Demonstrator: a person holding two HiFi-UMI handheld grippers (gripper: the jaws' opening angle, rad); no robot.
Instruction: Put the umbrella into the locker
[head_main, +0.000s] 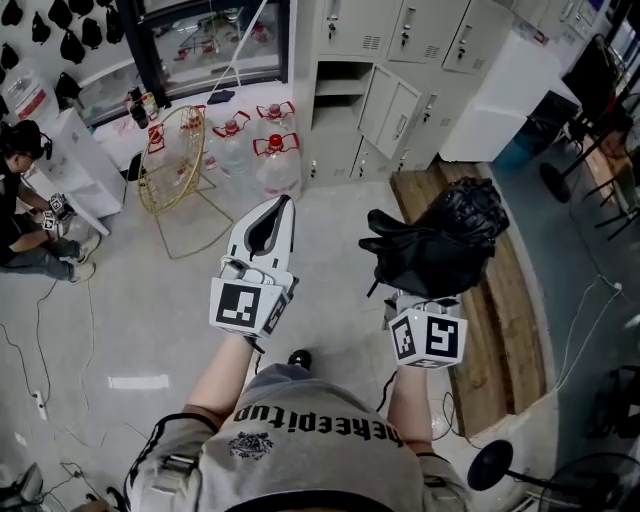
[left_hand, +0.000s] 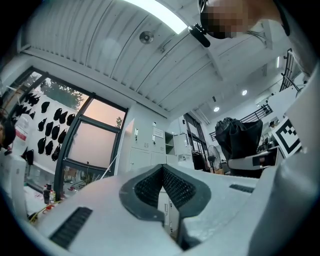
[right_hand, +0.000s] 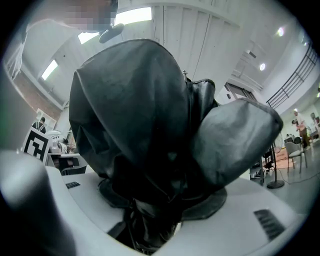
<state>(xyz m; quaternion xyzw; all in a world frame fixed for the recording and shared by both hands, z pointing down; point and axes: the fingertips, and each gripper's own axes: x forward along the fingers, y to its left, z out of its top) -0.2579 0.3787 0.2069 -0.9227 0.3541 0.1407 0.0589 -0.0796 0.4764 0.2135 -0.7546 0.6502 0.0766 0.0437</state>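
While your right tool (right_hand: 156, 200) is clamping the umbrella (head_main: 437, 243), left tool (head_main: 283, 203) closed and empty, be aiming squarely at the locker (head_main: 345, 100).

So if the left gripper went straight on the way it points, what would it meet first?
Probably the grey lockers, near the open compartment: they sit beyond the closed tips of the left gripper in its own view. The water bottles seem below that line, though depth is unclear.
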